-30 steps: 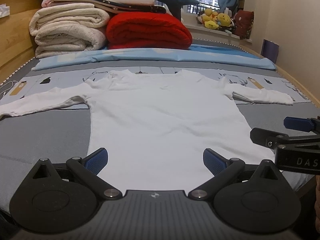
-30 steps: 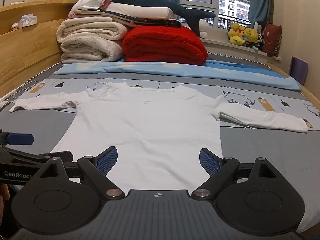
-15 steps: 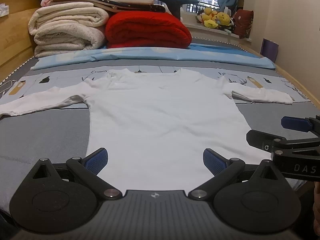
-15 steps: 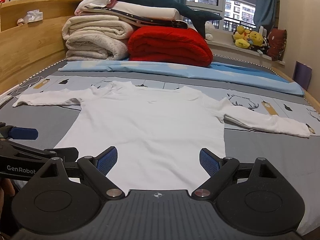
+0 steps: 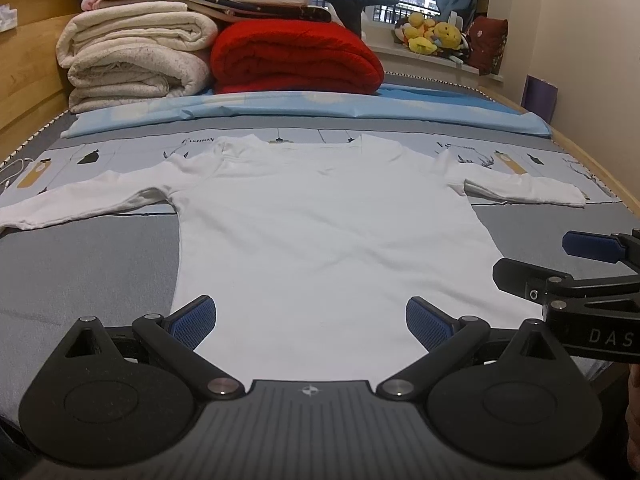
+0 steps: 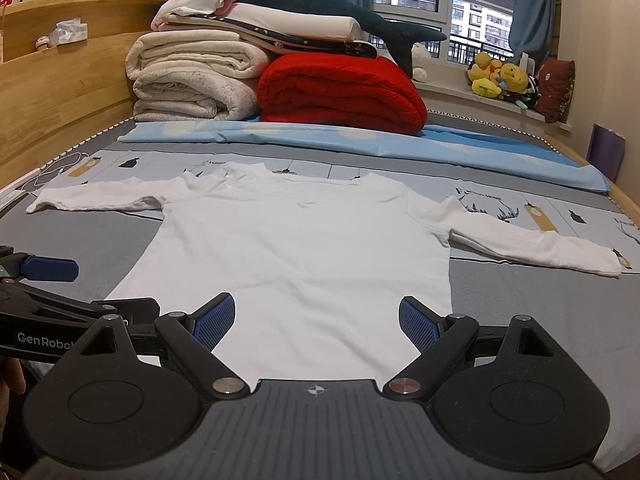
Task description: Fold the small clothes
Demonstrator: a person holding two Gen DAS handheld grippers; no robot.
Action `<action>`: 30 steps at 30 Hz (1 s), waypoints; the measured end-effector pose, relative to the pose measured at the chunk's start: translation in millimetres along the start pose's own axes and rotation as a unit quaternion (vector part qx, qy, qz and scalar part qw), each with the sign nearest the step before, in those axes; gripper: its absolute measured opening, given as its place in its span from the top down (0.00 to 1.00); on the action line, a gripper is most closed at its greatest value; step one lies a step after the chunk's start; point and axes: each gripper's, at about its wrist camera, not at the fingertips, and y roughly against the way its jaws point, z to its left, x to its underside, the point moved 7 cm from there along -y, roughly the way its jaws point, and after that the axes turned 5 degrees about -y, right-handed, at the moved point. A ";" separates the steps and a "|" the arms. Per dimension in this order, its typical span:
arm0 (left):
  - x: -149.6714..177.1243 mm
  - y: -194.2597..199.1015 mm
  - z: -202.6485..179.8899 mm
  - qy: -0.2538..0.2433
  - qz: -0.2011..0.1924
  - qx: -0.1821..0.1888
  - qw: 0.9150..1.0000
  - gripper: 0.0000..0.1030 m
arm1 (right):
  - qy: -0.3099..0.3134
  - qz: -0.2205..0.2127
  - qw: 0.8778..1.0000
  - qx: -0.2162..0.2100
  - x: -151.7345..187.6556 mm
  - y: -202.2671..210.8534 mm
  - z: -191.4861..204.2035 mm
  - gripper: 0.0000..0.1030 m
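Currently, status by item:

Garment: white long-sleeved shirt (image 5: 320, 232), spread flat and face up on the bed (image 5: 80, 264), filling the centre of both wrist views; neckline toward the top of the frame, hem at the bottom edge.

Sleeves: left-frame sleeve (image 5: 80, 204) runs to the left edge of the left wrist view; the other sleeve (image 6: 532, 244) reaches toward the right edge of the right wrist view. Both lie straight and unfolded.

Handling (judged): thin, soft knit; light, limp, no stiffness. It should drape and sag when lifted, and a single layer may slide on the bedsheet. Not fragile.

Grasp points (judged): pinch at a cuff, shoulder seam or hem corner, where the edge gives the pads something to close on.

Left gripper (image 5: 311, 318): jaws spread wide, nothing between them; it hovers over the hem, lower centre of its view.

Right gripper (image 6: 316, 320): jaws likewise apart and empty, above the hem just beside the left one.

Fold state: no fold made yet.

Background: stacked blankets (image 6: 192, 80) at upper left, well apart from the shirt.
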 end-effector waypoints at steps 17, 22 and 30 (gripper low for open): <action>-0.4 -0.5 0.7 0.000 0.000 0.000 1.000 0.02 | 0.000 -0.001 1.000 0.000 -0.1 -0.2 0.7 0.13; -1.3 -0.3 0.2 -0.006 -0.005 0.006 1.000 0.07 | 0.002 -0.003 1.000 0.003 -0.1 -0.1 0.3 0.15; -49.3 19.3 47.2 -0.099 -0.061 0.029 0.993 0.50 | -0.032 -0.055 0.997 0.032 -32.1 16.5 -34.9 0.28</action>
